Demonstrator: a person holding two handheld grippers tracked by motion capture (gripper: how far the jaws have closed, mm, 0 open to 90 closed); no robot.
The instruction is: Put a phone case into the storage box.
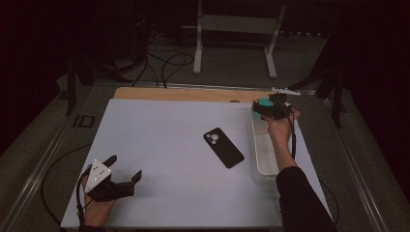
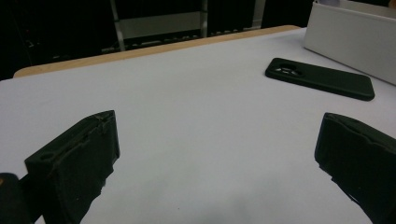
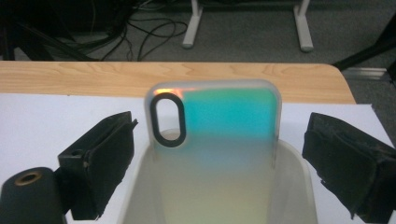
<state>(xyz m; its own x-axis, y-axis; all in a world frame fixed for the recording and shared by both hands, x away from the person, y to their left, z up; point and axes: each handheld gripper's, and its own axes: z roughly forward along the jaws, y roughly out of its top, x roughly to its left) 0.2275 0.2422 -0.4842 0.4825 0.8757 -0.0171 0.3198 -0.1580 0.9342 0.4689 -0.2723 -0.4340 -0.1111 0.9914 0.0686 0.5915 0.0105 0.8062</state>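
**On the tabletop: two phone cases, one bin, two grippers**

Over the far end of the white bin [image 1: 261, 164], at the right edge of the white tabletop [image 1: 159, 145], the right gripper [image 1: 269, 108] is held in the person's right hand [image 1: 279, 126]. Its jaws stand wide apart, gripping nothing. Between them, touched by neither pad, the iridescent phone case [image 3: 219, 140] stands upright in the bin, leaning on the bin's far wall; its upper part shimmers teal, its lower part pale yellow-green, with a black-ringed oval camera opening at upper left. The case's top edge rises above the bin rim.

Item two: black phone case [image 1: 223, 147], lying flat near the middle of the tabletop, just left of the bin and apart from it, camera cut-outs toward the far end. The left gripper view shows it lying ahead and to the right, in front of the bin wall.

Item three: left gripper [image 1: 126, 170], at the near left corner, held low over the tabletop in the left hand [image 1: 96, 208], well apart from both cases. Jaws wide open, bare white surface between them.

Beyond the white sheet, a wooden strip [image 1: 193, 94] runs along the far edge.
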